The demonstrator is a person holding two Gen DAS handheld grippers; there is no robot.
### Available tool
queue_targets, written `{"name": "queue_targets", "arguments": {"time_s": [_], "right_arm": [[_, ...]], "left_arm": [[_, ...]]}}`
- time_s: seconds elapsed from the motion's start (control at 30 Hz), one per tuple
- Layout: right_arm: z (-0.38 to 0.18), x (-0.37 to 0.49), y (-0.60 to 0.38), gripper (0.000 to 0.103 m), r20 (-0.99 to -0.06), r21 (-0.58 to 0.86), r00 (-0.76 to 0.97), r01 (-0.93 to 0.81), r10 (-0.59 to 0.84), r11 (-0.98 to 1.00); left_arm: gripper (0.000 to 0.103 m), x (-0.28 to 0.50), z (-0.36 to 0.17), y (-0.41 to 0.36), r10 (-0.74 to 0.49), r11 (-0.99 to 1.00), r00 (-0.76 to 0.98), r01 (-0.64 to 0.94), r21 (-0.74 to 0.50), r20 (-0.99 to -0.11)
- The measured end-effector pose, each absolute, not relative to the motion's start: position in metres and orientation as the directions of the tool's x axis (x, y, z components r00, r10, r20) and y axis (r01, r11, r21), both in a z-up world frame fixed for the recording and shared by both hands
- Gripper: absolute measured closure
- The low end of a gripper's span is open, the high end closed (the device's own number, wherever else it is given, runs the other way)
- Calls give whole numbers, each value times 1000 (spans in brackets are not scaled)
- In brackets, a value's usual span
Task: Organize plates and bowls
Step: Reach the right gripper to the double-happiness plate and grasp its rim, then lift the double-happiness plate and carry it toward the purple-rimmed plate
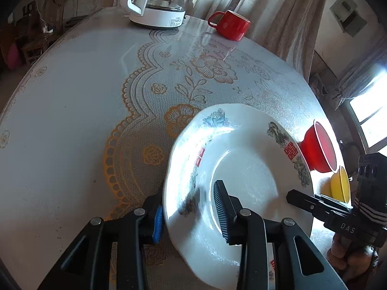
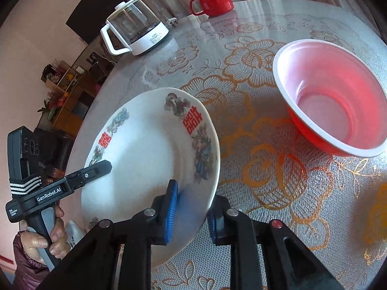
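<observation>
Both tongs pinch the white plate [image 1: 244,169] by opposite edges, holding it tilted above the surface [image 1: 72,120]. The left tongs [image 1: 191,215] are narrowly spread, clamping the plate's rim between their pads. The right tongs [image 2: 191,215] grip the opposite rim likewise. Beyond the plate sit a red bowl [image 2: 336,96] and a yellow bowl [image 1: 341,186].
</observation>
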State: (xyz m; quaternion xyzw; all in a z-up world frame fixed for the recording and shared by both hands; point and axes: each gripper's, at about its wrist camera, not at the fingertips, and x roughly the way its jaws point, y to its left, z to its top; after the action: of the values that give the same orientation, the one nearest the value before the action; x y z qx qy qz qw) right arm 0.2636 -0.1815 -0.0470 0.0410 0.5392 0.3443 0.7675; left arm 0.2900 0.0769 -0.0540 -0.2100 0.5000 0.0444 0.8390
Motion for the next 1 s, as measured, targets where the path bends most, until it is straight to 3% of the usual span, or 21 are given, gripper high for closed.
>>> {"name": "queue_targets", "arguments": {"time_s": [0.13, 0.47, 0.6, 0.7, 0.77, 1.0], "right_arm": [[-47, 262, -182, 81, -793, 431, 198, -484, 575, 761], [-47, 258, -192, 79, -802, 438, 193, -453, 565, 776], [-47, 255, -192, 78, -801, 426, 206, -464, 563, 777], [-46, 249, -195, 80, -812, 410, 208, -462, 546, 786], [-45, 244, -197, 81, -816, 397, 214, -467, 536, 790], [-45, 236, -217, 82, -806, 430, 201, -447, 557, 784]], "left_arm": [[67, 290, -54, 64, -60, 942, 477, -264, -208, -877], [69, 262, -53, 48, -88, 938, 477, -256, -234, -874], [59, 264, -54, 38, -64, 954, 488, -226, -197, -871], [61, 259, -53, 33, -62, 954, 480, -228, -193, -875], [68, 253, -52, 33, -91, 950, 490, -218, -223, -867], [70, 236, -47, 14, -139, 951, 511, -171, -259, -848]]}}
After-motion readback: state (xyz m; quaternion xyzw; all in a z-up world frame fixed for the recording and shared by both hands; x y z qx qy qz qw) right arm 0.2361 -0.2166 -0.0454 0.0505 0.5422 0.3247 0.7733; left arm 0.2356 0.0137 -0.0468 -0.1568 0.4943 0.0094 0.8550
